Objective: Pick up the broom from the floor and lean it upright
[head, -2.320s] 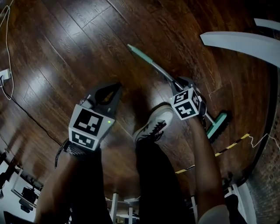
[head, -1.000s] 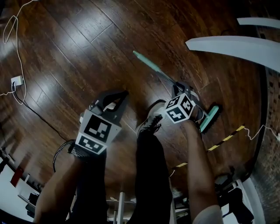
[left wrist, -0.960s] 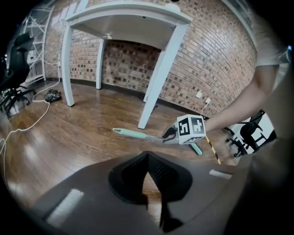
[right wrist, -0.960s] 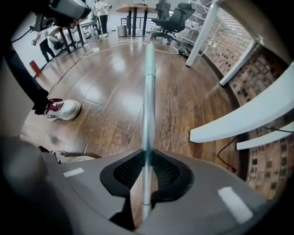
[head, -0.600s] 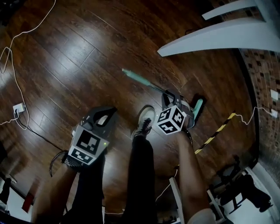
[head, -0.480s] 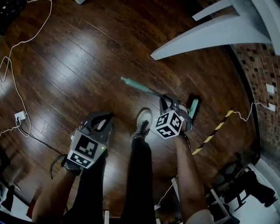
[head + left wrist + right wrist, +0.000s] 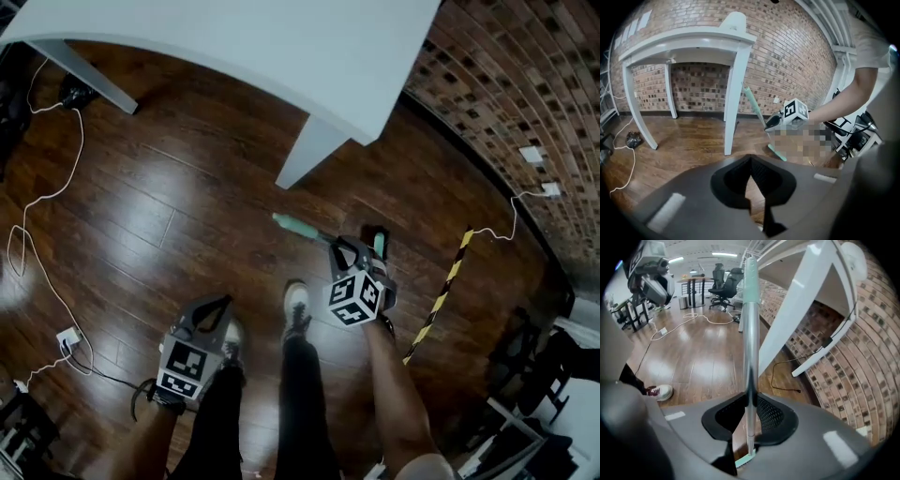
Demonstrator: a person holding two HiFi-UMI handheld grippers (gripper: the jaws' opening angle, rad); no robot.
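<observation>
Gripping a slim broom [image 7: 317, 235] with silver metal pole and mint-green grip, right gripper [image 7: 352, 251] jaws clenched on the pole. Centre-right in the head view, slanting over the dark wooden floor [image 7: 141, 216], just below a white table leg [image 7: 309, 150]. In the right gripper view, running from bottom centre to frame top. Carrying nothing in the left gripper [image 7: 212, 309], lower left, jaws pressed together.
</observation>
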